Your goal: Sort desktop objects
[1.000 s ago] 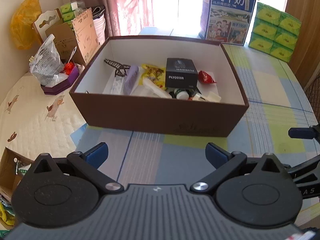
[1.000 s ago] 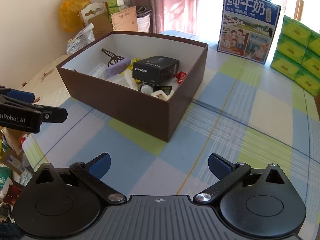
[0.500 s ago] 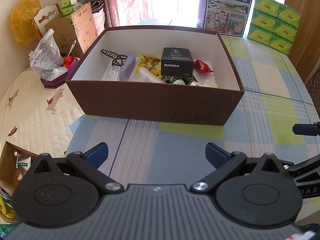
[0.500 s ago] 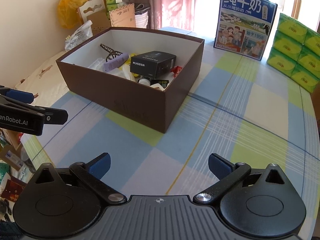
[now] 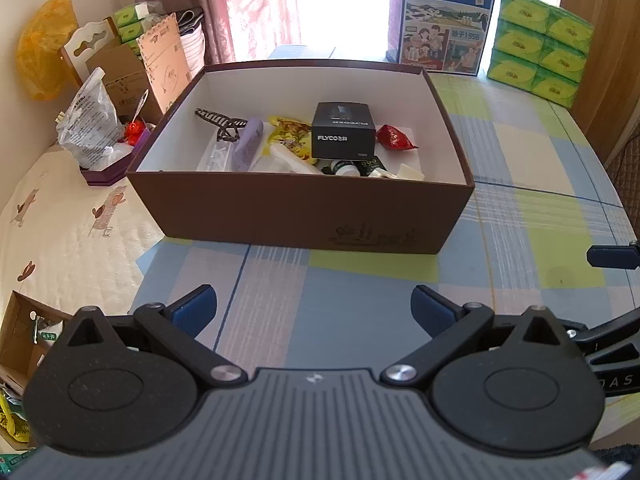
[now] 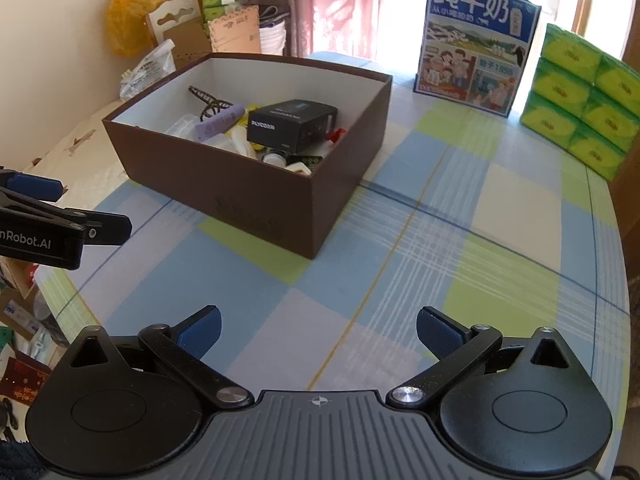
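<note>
Sitting on the checked blue, green and cream tablecloth (image 5: pixel 532 216) is the open brown cardboard box with a white inside (image 5: pixel 304 216), and all the desktop bits are found piled in it. A black "FLYCO" carton (image 5: pixel 343 131) is seen lying on top of the heap, roughly in the middle. Beside it a red crinkly wrapper (image 5: pixel 394 137) is tucked on one side and a yellow snack packet (image 5: pixel 291 136) on the other. A lilac tube (image 5: pixel 248 145) and a dark striped hair claw (image 5: pixel 220 120) are laid further toward the box's far-left corner.

The left gripper (image 5: pixel 314 312) is held low over the cloth, in front of the box — jaws spread wide, nothing gripped, nothing touched by the blue pads (image 5: pixel 194 310). The right gripper (image 6: pixel 319 330) is held the same way: jaws wide apart, empty, with the box off to its front-left.

Behind the box, a blue milk carton printed with cartoon figures (image 5: pixel 442 20) is stood upright, and green tissue packs (image 5: pixel 540 40) are stacked next to it.
</note>
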Motion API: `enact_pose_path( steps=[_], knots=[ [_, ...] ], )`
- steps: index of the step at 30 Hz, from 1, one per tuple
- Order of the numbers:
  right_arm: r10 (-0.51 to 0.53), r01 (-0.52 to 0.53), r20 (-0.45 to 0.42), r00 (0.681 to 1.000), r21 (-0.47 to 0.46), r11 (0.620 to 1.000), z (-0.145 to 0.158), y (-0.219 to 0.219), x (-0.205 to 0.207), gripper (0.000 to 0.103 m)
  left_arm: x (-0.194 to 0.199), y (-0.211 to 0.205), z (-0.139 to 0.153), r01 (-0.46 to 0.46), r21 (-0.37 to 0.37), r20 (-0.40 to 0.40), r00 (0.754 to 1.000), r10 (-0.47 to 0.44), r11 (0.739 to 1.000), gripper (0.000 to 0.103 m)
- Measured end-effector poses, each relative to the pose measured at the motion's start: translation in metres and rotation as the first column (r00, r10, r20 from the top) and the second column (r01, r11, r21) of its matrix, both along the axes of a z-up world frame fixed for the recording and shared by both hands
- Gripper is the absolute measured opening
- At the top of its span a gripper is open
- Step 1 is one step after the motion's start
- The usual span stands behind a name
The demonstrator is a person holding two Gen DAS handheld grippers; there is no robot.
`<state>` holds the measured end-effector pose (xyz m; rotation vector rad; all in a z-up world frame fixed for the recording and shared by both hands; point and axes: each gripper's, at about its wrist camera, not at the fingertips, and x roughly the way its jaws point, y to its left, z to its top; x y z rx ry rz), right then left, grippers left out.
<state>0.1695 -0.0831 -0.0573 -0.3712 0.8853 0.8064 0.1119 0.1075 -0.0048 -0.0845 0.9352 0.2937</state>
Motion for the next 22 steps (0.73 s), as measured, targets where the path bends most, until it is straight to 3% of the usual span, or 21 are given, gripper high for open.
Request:
enact_pose_path(
  steps=[22],
  knots=[
    [-0.051, 0.051, -0.039, 0.998, -0.022, 0.998, -0.004, -0.019, 0.002, 0.101, 0.004, -0.02, -0.009, 0.048, 0.003, -0.023, 0.999, -0.048, 0.999, 0.102]
  ],
)
